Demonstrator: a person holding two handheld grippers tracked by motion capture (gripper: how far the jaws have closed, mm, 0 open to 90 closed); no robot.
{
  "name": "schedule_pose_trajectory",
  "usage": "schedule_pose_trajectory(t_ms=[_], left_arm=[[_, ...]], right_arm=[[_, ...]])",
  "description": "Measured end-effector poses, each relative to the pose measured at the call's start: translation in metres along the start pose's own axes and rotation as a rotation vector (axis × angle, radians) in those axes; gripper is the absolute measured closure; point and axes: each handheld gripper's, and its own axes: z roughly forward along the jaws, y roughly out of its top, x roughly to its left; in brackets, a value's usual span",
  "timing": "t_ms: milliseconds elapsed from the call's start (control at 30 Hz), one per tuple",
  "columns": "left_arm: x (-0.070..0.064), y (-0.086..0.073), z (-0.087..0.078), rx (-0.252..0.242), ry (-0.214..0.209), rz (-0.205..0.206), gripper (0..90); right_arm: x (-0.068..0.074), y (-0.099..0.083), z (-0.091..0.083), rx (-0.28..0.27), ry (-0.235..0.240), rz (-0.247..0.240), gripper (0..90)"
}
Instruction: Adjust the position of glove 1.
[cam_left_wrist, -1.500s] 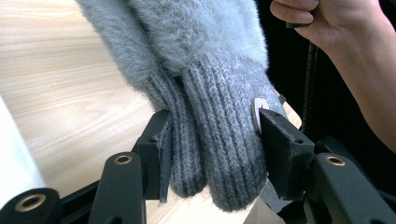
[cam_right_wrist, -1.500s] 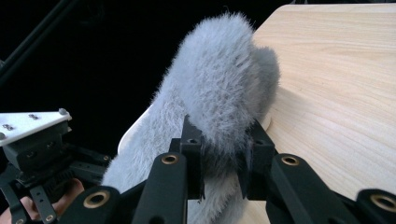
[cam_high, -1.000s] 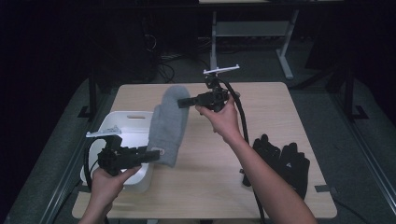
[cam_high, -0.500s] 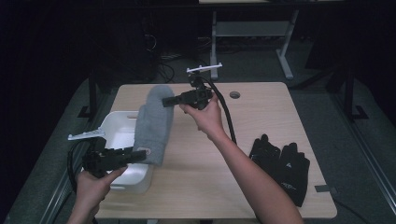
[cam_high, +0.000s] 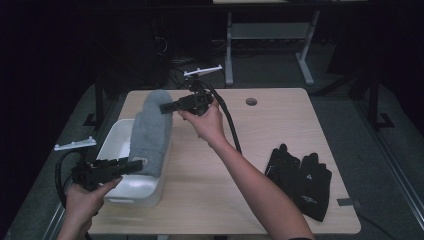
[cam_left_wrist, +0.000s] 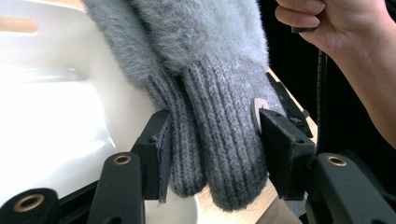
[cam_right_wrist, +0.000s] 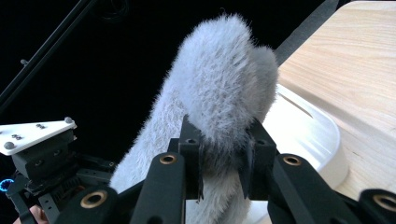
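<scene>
The ribbed knit cuffs of the grey mittens (cam_left_wrist: 219, 135) are clamped between the jaws of the left gripper (cam_left_wrist: 212, 154), and their fluffy tips are pinched by the jaws of the right gripper (cam_right_wrist: 223, 161). Over the last second the stretched pair has been carried leftward, so it is now held above the white plastic bin (cam_high: 114, 145); lowering in is judged close. Black gloves (cam_high: 300, 182) lie apart on the pale wooden bench (cam_high: 280, 120).

A light wooden table (cam_high: 280, 125) carries a white tub (cam_high: 131, 187) and black gloves (cam_high: 300, 177).
</scene>
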Motion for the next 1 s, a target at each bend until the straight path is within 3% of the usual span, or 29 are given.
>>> schedule_pose_trajectory(t_ms=[367, 567, 1000], left_arm=[[0.015, -0.004, -0.013, 0.002, 0.009, -0.032, 47.9], [0.027, -0.007, -0.019, 0.010, -0.004, -0.069, 47.7], [0.047, -0.017, -0.031, 0.030, 0.030, -0.106, 47.0]], right_arm=[[0.002, 0.003, 0.024, 0.014, 0.015, 0.008, 73.4], [0.002, 0.004, 0.037, 0.024, 0.020, 0.007, 73.4], [-0.001, 0.000, 0.069, 0.063, 0.030, 0.033, 73.4]])
